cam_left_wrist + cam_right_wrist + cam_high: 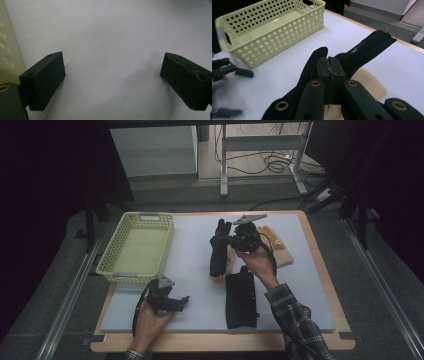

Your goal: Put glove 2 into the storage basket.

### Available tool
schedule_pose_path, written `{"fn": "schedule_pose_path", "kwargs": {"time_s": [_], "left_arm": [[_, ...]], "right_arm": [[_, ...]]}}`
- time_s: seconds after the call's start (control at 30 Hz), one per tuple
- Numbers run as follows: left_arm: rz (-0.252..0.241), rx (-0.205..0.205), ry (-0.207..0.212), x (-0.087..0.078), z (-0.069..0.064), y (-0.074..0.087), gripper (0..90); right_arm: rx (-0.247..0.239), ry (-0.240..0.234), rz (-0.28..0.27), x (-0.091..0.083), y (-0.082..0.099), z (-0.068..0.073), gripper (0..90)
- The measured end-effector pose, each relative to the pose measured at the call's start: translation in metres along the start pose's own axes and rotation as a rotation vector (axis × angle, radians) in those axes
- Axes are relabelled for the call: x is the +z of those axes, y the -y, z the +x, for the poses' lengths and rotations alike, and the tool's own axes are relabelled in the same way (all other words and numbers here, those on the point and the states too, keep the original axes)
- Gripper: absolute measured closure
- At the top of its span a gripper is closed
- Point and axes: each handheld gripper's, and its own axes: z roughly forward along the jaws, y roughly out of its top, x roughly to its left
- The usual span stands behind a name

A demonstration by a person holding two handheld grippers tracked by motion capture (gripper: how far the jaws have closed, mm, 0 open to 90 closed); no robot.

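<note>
Dim room, dark curtains at both sides, grey floor with loose cables (272,162) and metal table legs (224,160) behind. Wooden table (320,265) topped by a pale grey mat (190,255). Yellow perforated basket (137,247) at the mat's far left, nothing visible inside.

Right gripper (235,240) clamped tight on a black glove (219,251), pinched at thin fabric, glove hanging below the jaws and off the mat; same pinch seen up close in the right gripper view (329,68), black fabric draped on both sides. Under and beside it a tan glove (277,245) lying on the mat, right of centre. Second black piece (241,300), flat, near the front edge by the right forearm.

Left gripper (181,302) resting low on the mat near the front left, jaws wide apart, nothing between them, bare mat ahead (112,50).

Step in hand, judged: carry the black glove over to the basket. Best done by keeping the pinch firm, lifting high enough to clear the basket's rim, avoiding a drag on the tan glove beneath, centring over the basket before release. Risk: thin grip slipping, dangling fingers catching the rim.
</note>
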Motion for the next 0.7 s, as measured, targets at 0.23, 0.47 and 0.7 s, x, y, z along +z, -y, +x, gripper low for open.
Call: {"fn": "schedule_pose_path", "kwargs": {"time_s": [0.23, 0.47, 0.7], "left_arm": [[0.000, 0.001, -0.001, 0.000, 0.000, 0.000, 6.2], [-0.002, -0.001, -0.001, 0.000, 0.000, 0.000, 6.2], [0.000, 0.001, -0.001, 0.000, 0.000, 0.000, 6.1]], "right_arm": [[0.008, 0.035, 0.009, -0.046, 0.028, -0.005, 88.7], [0.019, 0.110, 0.032, -0.094, 0.058, -0.017, 88.7], [0.008, 0.203, 0.103, -0.106, 0.077, -0.027, 88.6]]}}
